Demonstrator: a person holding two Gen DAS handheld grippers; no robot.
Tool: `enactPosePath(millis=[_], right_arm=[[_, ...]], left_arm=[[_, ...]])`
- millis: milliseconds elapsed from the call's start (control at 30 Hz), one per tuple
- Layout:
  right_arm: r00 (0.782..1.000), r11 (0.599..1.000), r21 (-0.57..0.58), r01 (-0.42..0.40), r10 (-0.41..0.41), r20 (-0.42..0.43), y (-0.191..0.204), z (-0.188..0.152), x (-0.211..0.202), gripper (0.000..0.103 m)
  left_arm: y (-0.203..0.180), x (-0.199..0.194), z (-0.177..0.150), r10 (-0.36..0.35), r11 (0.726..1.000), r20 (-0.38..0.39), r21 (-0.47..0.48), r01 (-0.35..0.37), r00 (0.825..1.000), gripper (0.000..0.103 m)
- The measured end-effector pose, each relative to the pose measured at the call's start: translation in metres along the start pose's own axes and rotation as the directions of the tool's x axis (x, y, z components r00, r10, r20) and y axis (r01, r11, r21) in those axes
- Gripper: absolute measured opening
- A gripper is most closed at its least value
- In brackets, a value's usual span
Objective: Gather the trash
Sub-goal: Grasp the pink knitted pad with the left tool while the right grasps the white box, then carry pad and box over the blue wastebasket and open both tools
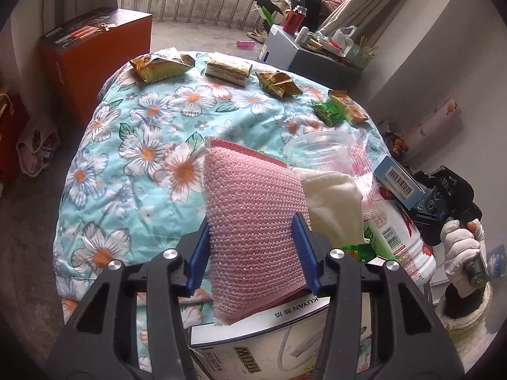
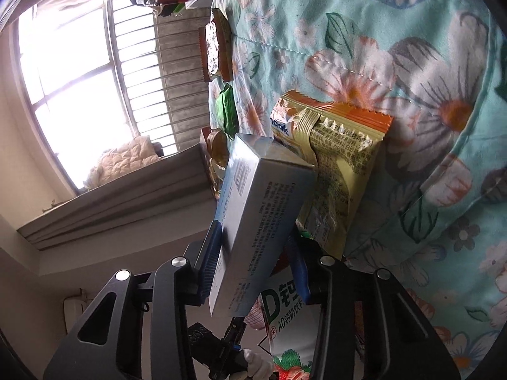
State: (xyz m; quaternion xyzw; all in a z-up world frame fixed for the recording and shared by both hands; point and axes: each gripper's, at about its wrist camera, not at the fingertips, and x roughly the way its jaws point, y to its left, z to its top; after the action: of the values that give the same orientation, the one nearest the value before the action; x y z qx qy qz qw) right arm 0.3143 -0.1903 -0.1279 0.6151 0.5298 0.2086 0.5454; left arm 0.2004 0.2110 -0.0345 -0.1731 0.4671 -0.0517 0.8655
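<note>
Daylight poured through a barred window (image 2: pixel 79 63) with beige curtains (image 1: pixel 348 3). A bare grey floor (image 1: pixel 25 221) surrounded a bed under a floral quilt (image 1: pixel 133 145). An orange box (image 1: pixel 95 53) stood beyond the bed's far left corner, against pale walls (image 1: pixel 443 47).

L cam over quilt (image 1: pixel 133 158); R cam rolled, close; both show quilt.

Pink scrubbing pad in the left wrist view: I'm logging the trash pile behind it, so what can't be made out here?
- Left wrist view: the pink scrubbing pad, clamped in the left hand-held gripper, hides most of the pile behind it.
- Left wrist view: the white carton is cut off by the bottom edge.
- Right wrist view: the blue-grey box in the right hand-held gripper covers the milk-drink bottle; its small print is unreadable.
</note>
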Motion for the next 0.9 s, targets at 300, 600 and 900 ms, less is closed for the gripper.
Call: enactPosePath(millis=[300, 600, 900], right_arm=[[0.999, 0.999, -0.028, -0.041, 0.042, 0.023, 0.008, -0.001, -0.017, 0.033], [0.996, 0.995, -0.072, -0.071, 0.074, 0.042, 0.026, 0.0, -0.027, 0.032], [0.992, 0.988, -0.108, -0.109, 0.115, 0.048, 0.04, -0.015, -0.044, 0.032]], left_arm=[[0.009, -0.024, 0.0, -0.049, 0.998, 0.098, -0.046, 0.053, 0.994, 0.033], [0.011, -0.053, 0.003, -0.05, 0.998, 0.209, -0.034, 0.058, 0.977, 0.031], [0.001, -0.078, 0.002, -0.052, 0.999, 0.291, -0.001, 0.054, 0.955, 0.031]])
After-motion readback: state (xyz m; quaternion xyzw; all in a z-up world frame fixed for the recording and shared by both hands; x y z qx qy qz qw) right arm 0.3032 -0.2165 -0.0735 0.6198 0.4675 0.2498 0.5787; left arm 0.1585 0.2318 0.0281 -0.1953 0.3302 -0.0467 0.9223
